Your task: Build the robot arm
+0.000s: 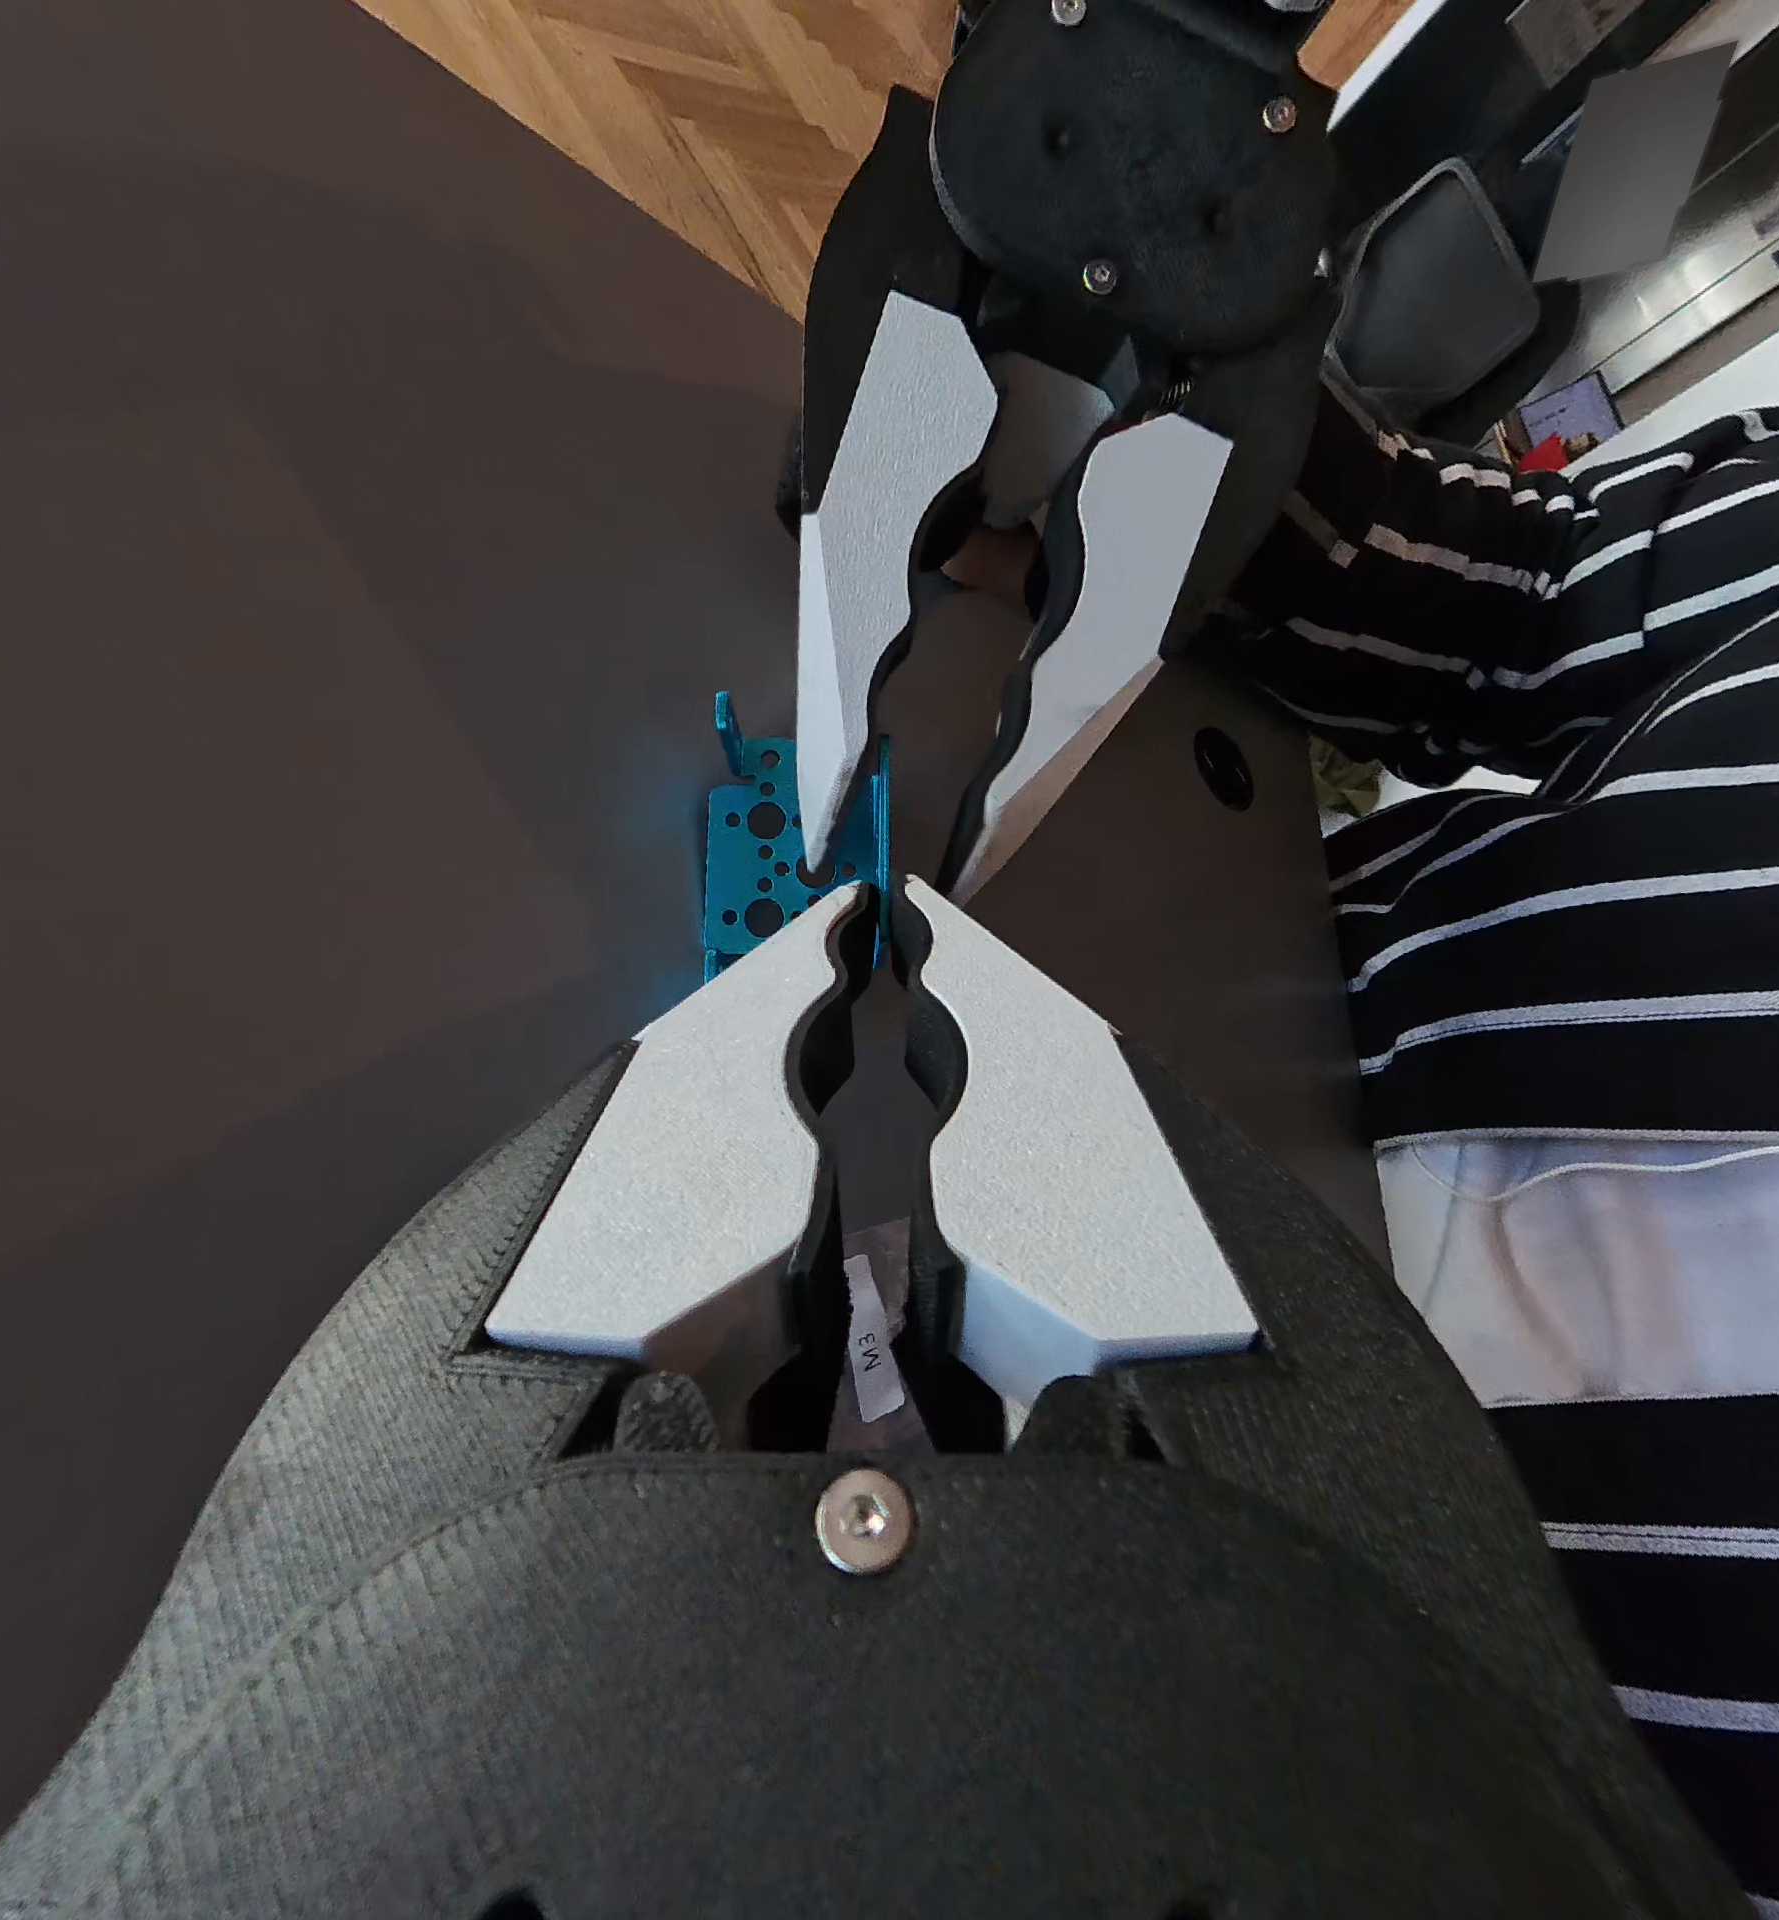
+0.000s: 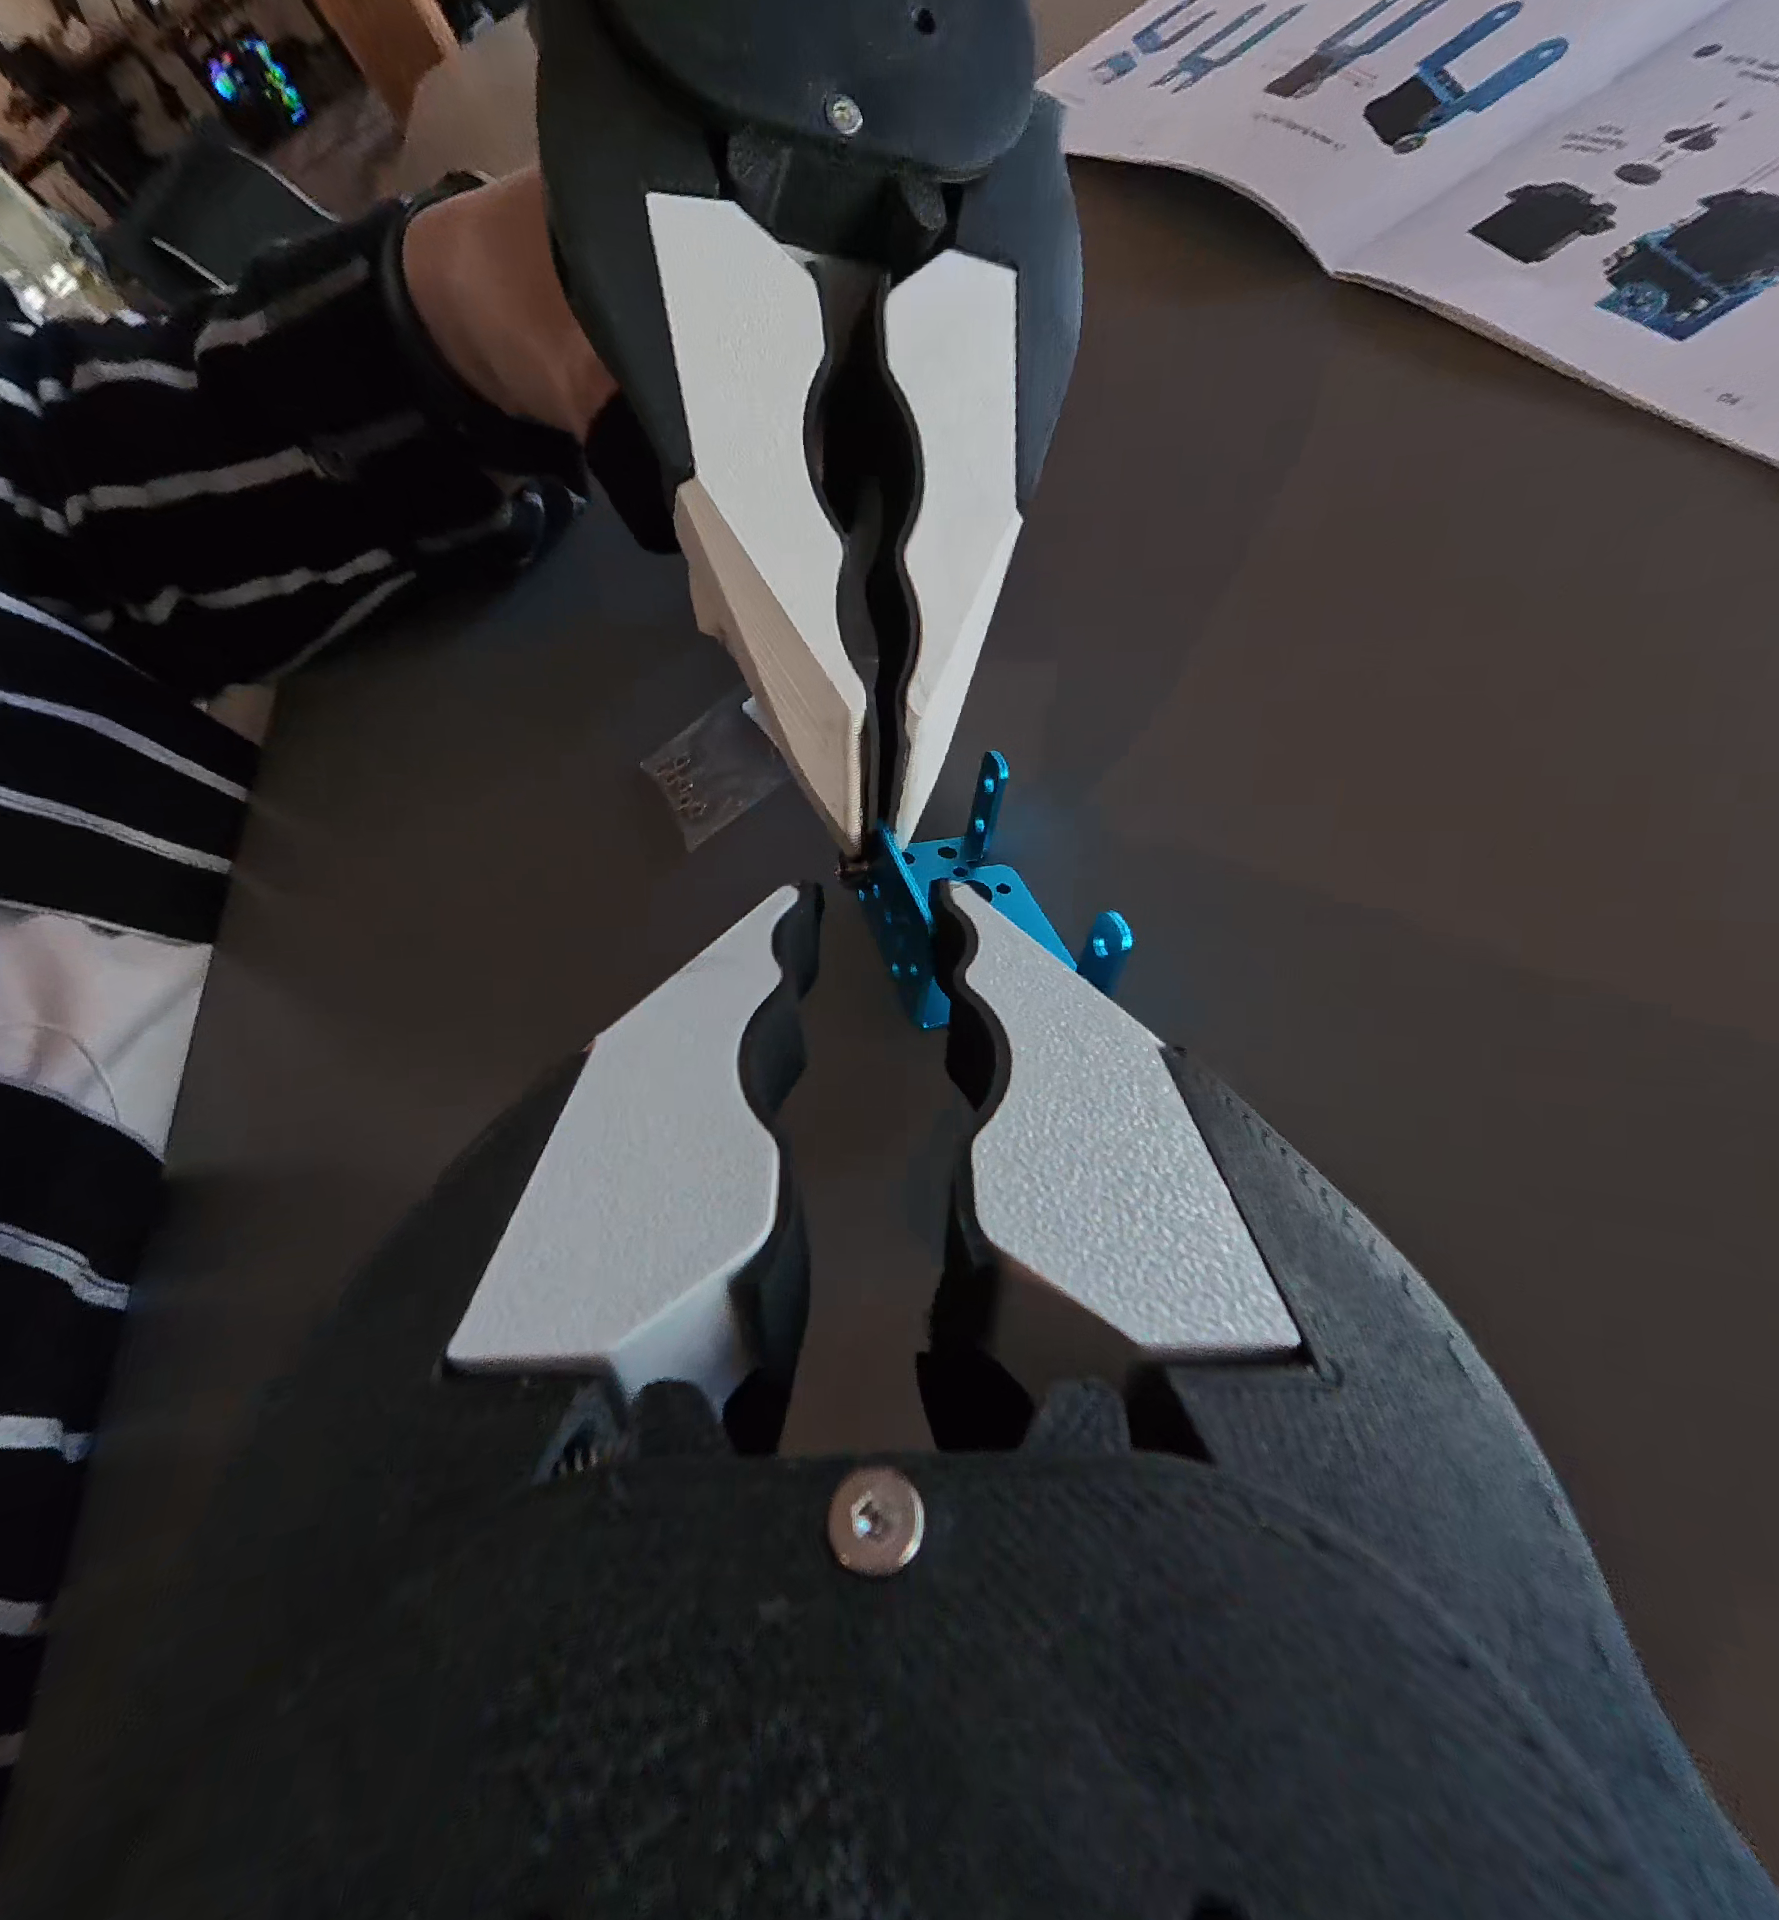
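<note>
A blue metal bracket (image 2: 906,935) with many holes stands on the dark table (image 2: 1384,935). It also shows in the left wrist view (image 1: 750,862). My left gripper (image 1: 883,896) is shut on the bracket's upright wall, and blue metal shows between its tips. In the right wrist view the left gripper (image 2: 872,831) comes down from above onto that wall's top edge. A tiny dark part sits at its tip; I cannot tell what it is. My right gripper (image 2: 880,899) is open and empty, its fingers on either side of the same wall. In the left wrist view the right gripper (image 1: 885,873) faces mine tip to tip.
A small clear plastic bag (image 2: 703,774) of little parts lies just behind the bracket. An open instruction booklet (image 2: 1487,208) lies at the far right of the table. A person in a striped sweater (image 1: 1591,935) sits close at the table's edge. Wooden floor (image 1: 708,104) lies beyond. Only a small space, under 4 cm, lies between the two pairs of fingers.
</note>
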Action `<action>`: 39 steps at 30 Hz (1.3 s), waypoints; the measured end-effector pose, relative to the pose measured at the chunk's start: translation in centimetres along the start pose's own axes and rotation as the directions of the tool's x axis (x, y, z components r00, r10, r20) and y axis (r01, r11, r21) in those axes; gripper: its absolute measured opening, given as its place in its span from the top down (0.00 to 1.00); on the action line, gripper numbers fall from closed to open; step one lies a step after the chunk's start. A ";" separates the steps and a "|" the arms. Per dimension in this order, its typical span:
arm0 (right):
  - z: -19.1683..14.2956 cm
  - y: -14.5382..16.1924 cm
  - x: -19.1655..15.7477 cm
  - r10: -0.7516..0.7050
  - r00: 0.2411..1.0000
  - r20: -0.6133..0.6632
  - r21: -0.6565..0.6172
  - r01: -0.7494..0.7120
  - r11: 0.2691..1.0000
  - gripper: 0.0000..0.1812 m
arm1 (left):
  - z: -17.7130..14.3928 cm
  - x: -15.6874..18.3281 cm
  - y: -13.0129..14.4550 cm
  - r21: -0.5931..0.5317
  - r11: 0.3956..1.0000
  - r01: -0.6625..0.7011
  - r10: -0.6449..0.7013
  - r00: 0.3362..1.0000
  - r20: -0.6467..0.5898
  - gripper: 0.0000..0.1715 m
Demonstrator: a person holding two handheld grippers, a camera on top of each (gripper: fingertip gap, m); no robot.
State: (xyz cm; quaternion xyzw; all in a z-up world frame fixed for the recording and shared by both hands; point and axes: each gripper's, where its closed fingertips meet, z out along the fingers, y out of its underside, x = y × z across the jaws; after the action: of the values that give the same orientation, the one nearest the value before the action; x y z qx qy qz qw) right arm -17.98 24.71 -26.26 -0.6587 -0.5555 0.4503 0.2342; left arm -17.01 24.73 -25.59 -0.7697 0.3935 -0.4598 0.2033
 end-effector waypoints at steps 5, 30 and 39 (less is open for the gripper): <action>0.1 -0.3 0.3 0.051 0.999 0.001 0.028 -0.051 0.998 0.91 | -0.2 -0.2 -0.1 0.014 1.000 0.013 -0.013 1.000 0.003 0.99; 0.2 -0.6 -0.1 0.024 1.000 0.017 0.044 -0.025 0.999 0.99 | -1.9 -0.5 0.6 0.048 0.998 0.044 -0.044 0.999 0.003 0.81; 0.0 -0.8 -0.1 0.012 1.000 0.016 0.068 -0.013 0.998 0.99 | -1.1 -0.3 1.8 0.059 0.998 -0.036 0.030 0.994 0.109 0.85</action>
State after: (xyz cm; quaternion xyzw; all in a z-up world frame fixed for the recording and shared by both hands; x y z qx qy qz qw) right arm -18.38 24.83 -25.53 -0.6504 -0.5374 0.4754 0.2494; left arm -18.77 23.97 -26.42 -0.7803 0.3805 -0.4259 0.2550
